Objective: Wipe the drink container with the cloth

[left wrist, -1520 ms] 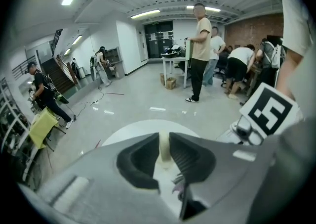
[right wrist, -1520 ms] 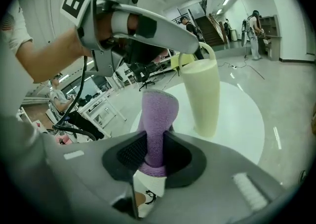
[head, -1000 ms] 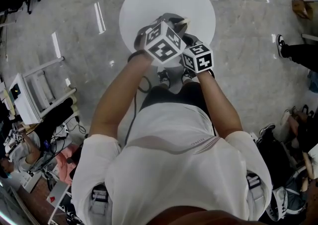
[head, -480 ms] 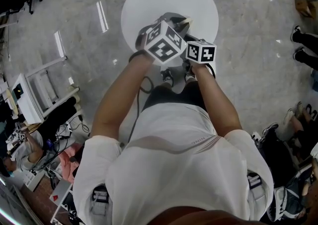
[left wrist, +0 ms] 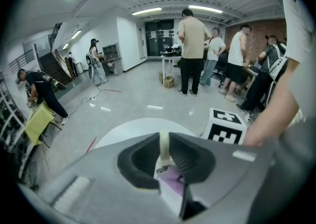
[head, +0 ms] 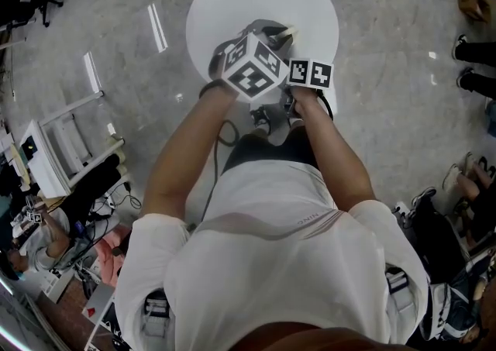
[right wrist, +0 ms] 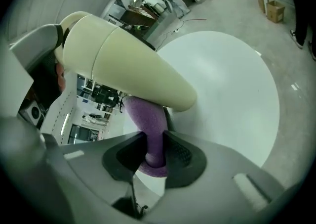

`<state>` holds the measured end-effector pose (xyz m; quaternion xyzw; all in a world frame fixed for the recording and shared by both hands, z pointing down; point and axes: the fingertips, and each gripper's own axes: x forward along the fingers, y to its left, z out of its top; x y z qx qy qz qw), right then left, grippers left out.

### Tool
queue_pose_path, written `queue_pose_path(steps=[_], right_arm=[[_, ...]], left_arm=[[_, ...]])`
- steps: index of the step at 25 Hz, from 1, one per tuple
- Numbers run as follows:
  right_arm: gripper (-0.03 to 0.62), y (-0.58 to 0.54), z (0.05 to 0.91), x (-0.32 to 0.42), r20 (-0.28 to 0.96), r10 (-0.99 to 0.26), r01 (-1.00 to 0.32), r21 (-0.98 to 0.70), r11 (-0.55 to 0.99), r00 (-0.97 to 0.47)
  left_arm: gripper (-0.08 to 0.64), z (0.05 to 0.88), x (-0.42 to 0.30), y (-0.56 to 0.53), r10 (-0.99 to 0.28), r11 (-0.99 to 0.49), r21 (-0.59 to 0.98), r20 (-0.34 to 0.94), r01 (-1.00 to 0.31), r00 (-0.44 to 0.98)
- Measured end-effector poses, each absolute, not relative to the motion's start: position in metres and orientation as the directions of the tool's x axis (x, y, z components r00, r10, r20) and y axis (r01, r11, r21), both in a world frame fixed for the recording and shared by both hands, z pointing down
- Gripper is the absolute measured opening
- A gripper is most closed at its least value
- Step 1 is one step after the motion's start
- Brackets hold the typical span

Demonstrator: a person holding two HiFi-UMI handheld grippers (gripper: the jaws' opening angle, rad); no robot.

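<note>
The cream drink container [right wrist: 123, 65] is held up over the round white table [right wrist: 232, 84]. My left gripper [left wrist: 165, 145] is shut on a thin cream part of the container [left wrist: 164, 144], with purple fabric just below it. The purple cloth [right wrist: 148, 119] is pinched in my right gripper [right wrist: 155, 145], which is shut on it. The cloth presses against the container's underside. In the head view both marker cubes sit side by side over the table [head: 232, 1], hiding the jaws. Only the container's cream tip [head: 290, 32] shows there.
Several people stand around a table [left wrist: 170, 60] at the far end of the room. A cardboard box [left wrist: 169, 81] sits on the floor near them. A person bends beside a yellow chair [left wrist: 39, 124] at the left. Someone's shoes [head: 469, 63] show at the head view's right edge.
The right gripper has rolled about its own axis and drawn in closer beside the left gripper's cube. The left gripper has stayed put with the container.
</note>
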<state>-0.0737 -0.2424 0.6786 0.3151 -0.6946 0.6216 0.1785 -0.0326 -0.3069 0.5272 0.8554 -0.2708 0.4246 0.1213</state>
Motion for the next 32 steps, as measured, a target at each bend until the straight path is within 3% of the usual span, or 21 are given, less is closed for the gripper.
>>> queue_pose_path(steps=[4,10,18,22,32], right_arm=[[0.1,-0.242,0.677,-0.071,0.639,-0.238,-0.649,-0.759,-0.046,-0.731],[0.1,-0.222,0.648,-0.062,0.584,-0.256,-0.614,-0.787,0.052,-0.77],[0.098,-0.228,0.602,-0.019,0.423,-0.552,-0.466,-0.882,-0.069,-0.719],[0.098,-0.244,0.609,-0.017,0.402,-0.626,-0.376,-0.908,-0.182,-0.668],[0.1,-0.27,0.658,-0.016,0.499,-0.61,-0.509,-0.843,-0.176,-0.615]], left_arm=[[0.057,0.529,-0.037,-0.308,-0.359,-0.824,-0.014,0.787,-0.567,0.501],[0.057,0.53,-0.033,-0.305,-0.357,-0.825,-0.009,0.783,-0.566,0.509],[0.057,0.532,-0.03,-0.305,-0.354,-0.83,-0.014,0.786,-0.558,0.507],[0.057,0.531,-0.029,-0.307,-0.356,-0.827,-0.013,0.786,-0.562,0.506],[0.057,0.534,-0.026,-0.309,-0.352,-0.825,-0.005,0.786,-0.565,0.508]])
